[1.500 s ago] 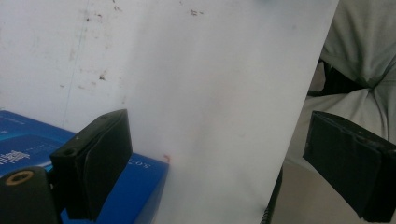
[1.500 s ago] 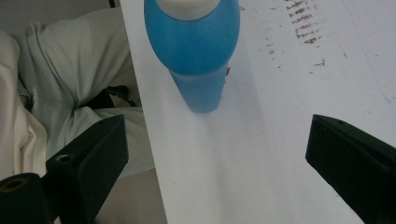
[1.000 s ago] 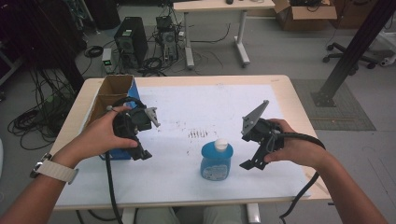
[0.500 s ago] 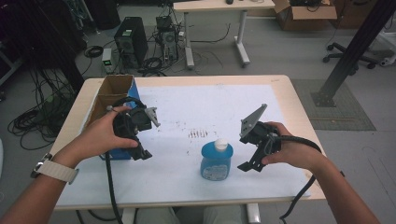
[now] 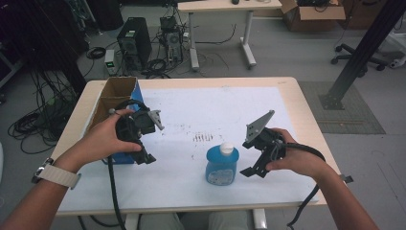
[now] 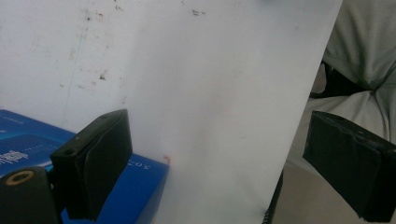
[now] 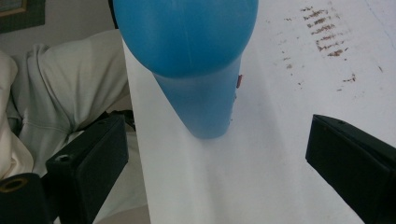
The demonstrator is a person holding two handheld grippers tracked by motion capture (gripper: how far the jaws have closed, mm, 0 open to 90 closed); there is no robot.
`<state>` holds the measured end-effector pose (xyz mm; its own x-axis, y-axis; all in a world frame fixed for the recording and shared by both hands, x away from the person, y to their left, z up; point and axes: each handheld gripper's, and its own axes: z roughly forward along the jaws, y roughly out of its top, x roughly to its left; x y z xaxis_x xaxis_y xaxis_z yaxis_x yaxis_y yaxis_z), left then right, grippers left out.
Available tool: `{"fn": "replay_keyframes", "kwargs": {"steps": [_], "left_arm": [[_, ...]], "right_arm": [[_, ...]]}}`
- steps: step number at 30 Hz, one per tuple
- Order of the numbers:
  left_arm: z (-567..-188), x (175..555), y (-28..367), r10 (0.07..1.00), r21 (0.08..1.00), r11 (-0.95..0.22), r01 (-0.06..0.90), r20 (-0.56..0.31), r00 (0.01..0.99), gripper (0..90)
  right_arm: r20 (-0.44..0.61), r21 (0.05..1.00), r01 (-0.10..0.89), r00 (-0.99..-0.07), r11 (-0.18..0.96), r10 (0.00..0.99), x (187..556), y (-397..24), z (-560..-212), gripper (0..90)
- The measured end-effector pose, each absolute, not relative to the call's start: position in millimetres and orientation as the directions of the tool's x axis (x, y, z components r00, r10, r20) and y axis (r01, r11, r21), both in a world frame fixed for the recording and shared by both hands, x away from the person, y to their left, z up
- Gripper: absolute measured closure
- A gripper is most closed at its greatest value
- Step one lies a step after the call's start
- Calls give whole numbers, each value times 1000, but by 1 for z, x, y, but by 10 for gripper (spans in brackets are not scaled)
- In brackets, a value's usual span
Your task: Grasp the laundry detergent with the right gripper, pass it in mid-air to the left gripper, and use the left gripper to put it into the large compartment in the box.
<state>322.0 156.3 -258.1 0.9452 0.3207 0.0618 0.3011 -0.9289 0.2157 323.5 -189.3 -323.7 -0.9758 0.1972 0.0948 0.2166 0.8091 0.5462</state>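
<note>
The right gripper (image 7: 215, 163), jaws spread wide and empty, hovers just right of the blue bottle (image 5: 222, 165) standing on the white table sheet (image 5: 215, 115). The left gripper (image 6: 215, 163), equally spread, hangs beside the blue cardboard box (image 5: 112, 103).

One blue bottle (image 5: 222, 165), one blue box (image 5: 112, 108), two grippers, one table (image 5: 297, 103).
</note>
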Motion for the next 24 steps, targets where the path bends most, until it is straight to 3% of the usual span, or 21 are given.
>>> {"fn": "replay_keyframes", "kwargs": {"steps": [24], "left_arm": [[-260, 323, 156, 322, 214, -929, 303, 59, 945, 83]], "right_arm": [[95, 655, 197, -979, 730, 179, 323, -192, -341, 59]]}}
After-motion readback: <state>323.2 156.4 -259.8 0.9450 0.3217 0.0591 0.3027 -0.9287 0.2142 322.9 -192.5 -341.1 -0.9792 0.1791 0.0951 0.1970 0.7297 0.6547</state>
